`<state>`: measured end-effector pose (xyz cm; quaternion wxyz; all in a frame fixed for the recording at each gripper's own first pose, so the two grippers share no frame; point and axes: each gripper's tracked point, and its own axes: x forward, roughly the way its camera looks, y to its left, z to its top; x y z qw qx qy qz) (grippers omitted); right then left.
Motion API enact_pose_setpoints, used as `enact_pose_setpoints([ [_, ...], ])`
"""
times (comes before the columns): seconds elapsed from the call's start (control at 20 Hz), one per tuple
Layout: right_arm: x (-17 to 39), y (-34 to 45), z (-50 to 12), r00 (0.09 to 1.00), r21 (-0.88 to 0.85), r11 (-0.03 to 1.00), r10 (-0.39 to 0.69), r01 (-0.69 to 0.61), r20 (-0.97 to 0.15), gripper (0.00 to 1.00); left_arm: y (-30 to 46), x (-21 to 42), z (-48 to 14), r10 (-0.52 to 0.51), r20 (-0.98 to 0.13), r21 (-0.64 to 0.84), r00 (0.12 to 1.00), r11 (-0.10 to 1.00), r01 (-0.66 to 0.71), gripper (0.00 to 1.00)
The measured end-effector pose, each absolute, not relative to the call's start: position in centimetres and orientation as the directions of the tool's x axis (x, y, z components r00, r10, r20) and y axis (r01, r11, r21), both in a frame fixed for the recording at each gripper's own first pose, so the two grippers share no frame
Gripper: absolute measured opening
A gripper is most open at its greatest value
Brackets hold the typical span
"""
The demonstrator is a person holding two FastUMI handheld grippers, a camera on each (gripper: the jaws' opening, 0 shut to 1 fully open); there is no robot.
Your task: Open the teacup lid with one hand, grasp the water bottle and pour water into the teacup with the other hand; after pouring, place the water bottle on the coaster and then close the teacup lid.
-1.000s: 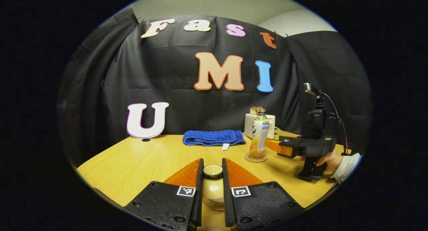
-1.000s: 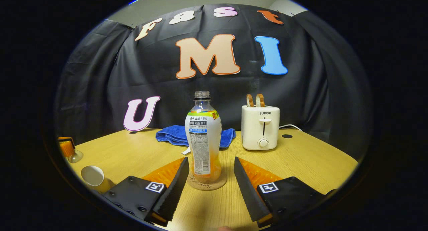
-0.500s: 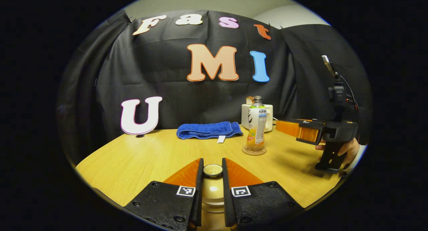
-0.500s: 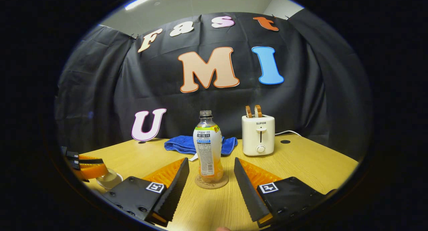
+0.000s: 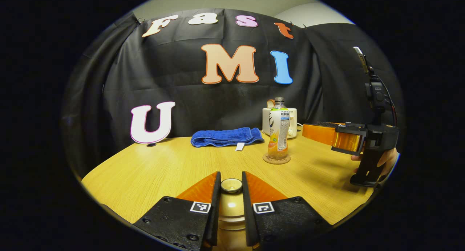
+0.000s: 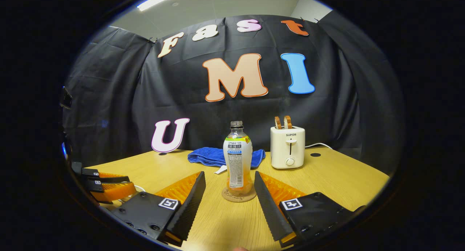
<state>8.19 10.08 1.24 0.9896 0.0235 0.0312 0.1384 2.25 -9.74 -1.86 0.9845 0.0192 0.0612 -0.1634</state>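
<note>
I am looking at one teacup lid, its knob pinched between both fingers of my left gripper; the pale rounded body below the knob is sitting between the fingers, but I cannot tell whether the lid is seated on the cup or lifted clear of it. One water bottle is standing upright on one round coaster, capless, with orange liquid filling its lower part and a printed label too small for me to read. My right gripper is hanging just short of the bottle with its jaws spread wide, touching neither bottle nor coaster. In the left gripper view that right gripper is showing to the right of the bottle, with a hand wrapped around its handle.

Behind the bottle, one blue towel is lying folded on the wooden table. One white toaster is standing to the towel's right, marked SUPOR, with two slices of bread sticking up from its slots.
</note>
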Motion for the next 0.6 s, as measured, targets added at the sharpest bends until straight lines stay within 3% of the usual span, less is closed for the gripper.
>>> enact_pose_setpoints([
  [0.05,8.0,10.2,1.2,0.959,0.056,0.96,0.277,-0.274,-0.055,0.82,-9.7,2.4,-1.7,-0.312,-0.124,0.02,0.942,0.948,0.317,0.29],
  [0.35,5.6,10.2,1.6,0.962,0.064,0.962,0.267,-0.264,-0.05,0.85,-8.3,1.8,-0.7,-0.238,-0.078,-0.001,0.968,0.971,0.239,0.83],
  [0.45,4.4,10.0,1.4,0.965,0.062,0.965,0.257,-0.254,-0.045,0.91,-8.2,1.3,-0.3,-0.217,-0.053,-0.018,0.975,0.976,0.217,0.9],
  [0.5,3.8,9.8,1.5,0.967,0.055,0.967,0.25,-0.247,-0.041,0.83,-8.1,1.0,-0.2,-0.21,-0.045,-0.026,0.977,0.978,0.209,0.89],
  [0.55,3.2,9.6,1.4,0.97,0.046,0.97,0.238,-0.237,-0.037,0.87,-8.2,0.7,0.0,-0.206,-0.039,-0.032,0.978,0.978,0.205,0.9],
  [0.6,2.6,9.4,1.4,0.972,0.037,0.972,0.233,-0.232,-0.03,0.83,-8.2,0.4,0.0,-0.203,-0.033,-0.035,0.979,0.979,0.202,0.89],
])
